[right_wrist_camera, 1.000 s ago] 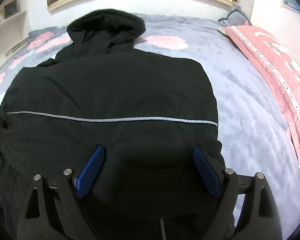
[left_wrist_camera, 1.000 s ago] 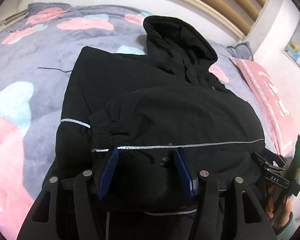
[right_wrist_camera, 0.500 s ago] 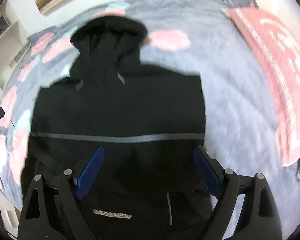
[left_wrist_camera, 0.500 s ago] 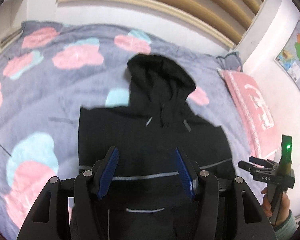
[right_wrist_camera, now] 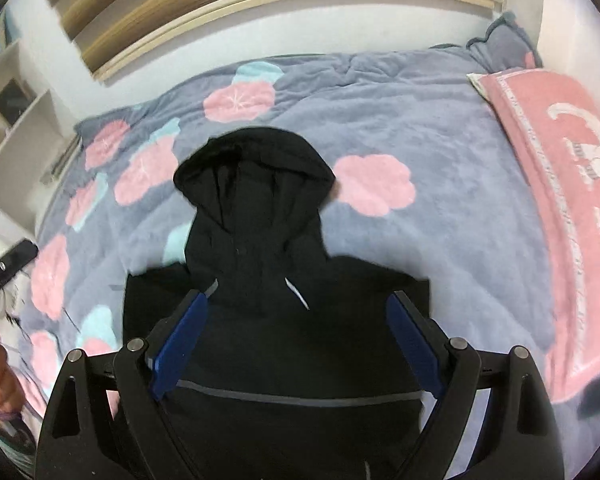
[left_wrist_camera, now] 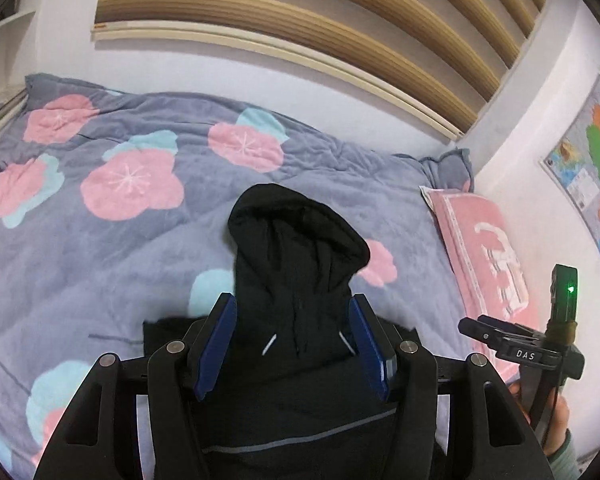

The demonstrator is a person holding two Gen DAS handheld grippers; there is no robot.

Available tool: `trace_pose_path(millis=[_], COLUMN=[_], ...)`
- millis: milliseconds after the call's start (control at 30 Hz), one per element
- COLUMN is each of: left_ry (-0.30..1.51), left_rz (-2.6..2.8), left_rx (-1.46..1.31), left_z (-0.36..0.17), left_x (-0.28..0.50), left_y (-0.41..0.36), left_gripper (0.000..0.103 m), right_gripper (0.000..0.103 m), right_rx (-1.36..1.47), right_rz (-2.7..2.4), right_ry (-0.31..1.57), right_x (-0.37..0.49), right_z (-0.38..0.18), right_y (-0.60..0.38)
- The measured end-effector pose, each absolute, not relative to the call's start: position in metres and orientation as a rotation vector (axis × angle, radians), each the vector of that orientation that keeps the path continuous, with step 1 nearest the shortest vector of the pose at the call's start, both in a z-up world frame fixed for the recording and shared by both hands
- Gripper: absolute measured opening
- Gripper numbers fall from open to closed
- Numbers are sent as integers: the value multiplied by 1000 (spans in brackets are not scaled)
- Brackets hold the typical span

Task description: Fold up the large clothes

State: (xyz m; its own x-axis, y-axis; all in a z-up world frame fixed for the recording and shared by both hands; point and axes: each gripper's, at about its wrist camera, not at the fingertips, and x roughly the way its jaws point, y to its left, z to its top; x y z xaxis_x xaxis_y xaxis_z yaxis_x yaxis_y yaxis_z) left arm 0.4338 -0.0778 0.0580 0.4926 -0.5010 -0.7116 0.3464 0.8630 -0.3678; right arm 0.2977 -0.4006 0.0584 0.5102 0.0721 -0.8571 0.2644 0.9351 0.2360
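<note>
Both grippers, left gripper (left_wrist_camera: 292,346) and right gripper (right_wrist_camera: 298,346), hang spread and empty; the black hooded jacket (right_wrist_camera: 276,344) looks soft and bulky, probably best pinched at its hem corners.

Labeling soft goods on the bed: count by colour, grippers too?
Black hooded jacket: 1
Grey floral plush blanket: 1
Pink patterned pillow: 1
Open left gripper, open right gripper: 2
Total: 5

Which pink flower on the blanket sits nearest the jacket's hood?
The single pink flower just right of the black jacket's hood, almost touching its edge; the other flowers on the blanket cluster farther off to the left.
</note>
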Motion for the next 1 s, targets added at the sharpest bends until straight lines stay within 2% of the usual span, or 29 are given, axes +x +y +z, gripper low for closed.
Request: trace_pose_path(millis=[133, 467, 767, 833, 900, 967, 1000], left_ry=[974, 1131, 1192, 1199, 1199, 1184, 1182], left_rz=[-487, -415, -406, -404, -407, -401, -381], left_rx=[-165, -135, -175, -174, -167, -145, -132], left_z=[31, -87, -150, -160, -167, -169, -168], left_x=[484, 619, 659, 664, 670, 676, 679], left_y=[-93, -132, -141, -147, -153, -156, -155], left_gripper=[60, 60, 60, 59, 58, 14, 7], right_gripper=[92, 88, 81, 74, 46, 27, 20], right_rx=[402, 410, 404, 391, 358, 302, 273], right_rz=[-143, -168, -162, -156, -144, -142, -149], right_ry=[1064, 1152, 1191, 1194, 1201, 1196, 1185], right_x=[345, 460, 516, 523, 529, 532, 531], right_z=[30, -74, -135, -143, -149, -149, -146], right_y=[-422, -464, -479, -477, -472, -462, -459])
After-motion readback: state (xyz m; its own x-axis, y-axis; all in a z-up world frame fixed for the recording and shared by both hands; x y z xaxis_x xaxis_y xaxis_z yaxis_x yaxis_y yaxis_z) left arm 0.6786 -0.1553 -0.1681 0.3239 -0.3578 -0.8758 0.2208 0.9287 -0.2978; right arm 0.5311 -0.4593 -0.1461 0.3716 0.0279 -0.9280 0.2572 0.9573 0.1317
